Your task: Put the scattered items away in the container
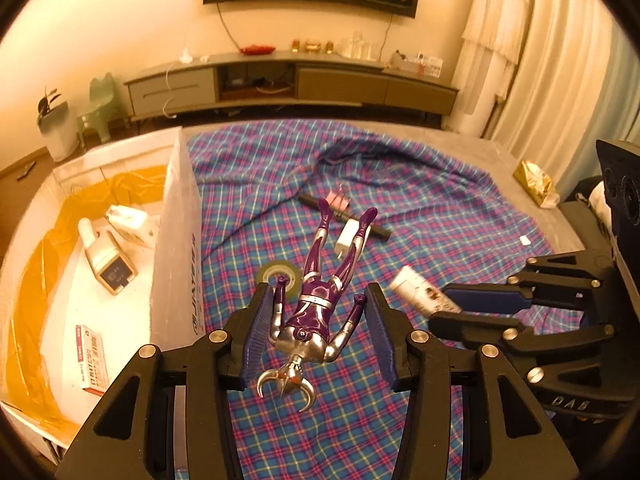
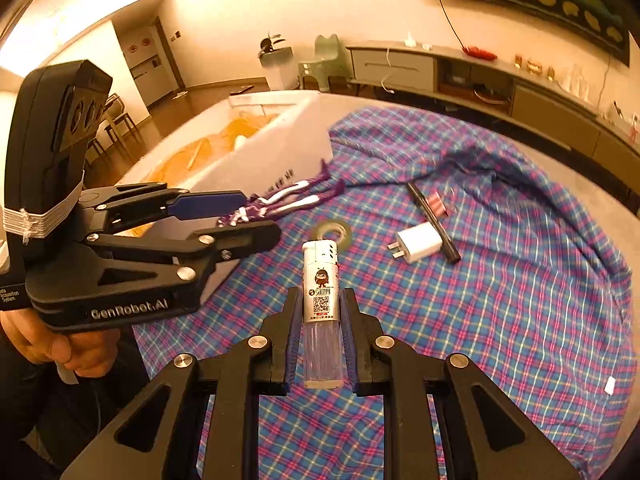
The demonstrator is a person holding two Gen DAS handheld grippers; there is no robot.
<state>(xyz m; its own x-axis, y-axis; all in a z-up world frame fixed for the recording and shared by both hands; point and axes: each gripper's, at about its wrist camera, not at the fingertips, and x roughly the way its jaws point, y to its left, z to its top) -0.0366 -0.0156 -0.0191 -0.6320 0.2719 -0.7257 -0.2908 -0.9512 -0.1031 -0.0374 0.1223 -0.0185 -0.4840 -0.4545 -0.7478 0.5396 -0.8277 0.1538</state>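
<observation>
The white foam container (image 1: 176, 240) stands left of the plaid cloth (image 1: 440, 208). The left tongs (image 1: 316, 332) grip the purple-and-silver toy figure (image 1: 316, 312); right of it, the right tongs (image 2: 320, 320) clamp the white lighter (image 2: 322, 300). Clear the container's wall before releasing.

Left claw (image 1: 316, 300) and right claw (image 2: 320, 300) both clamped, angled downward
</observation>
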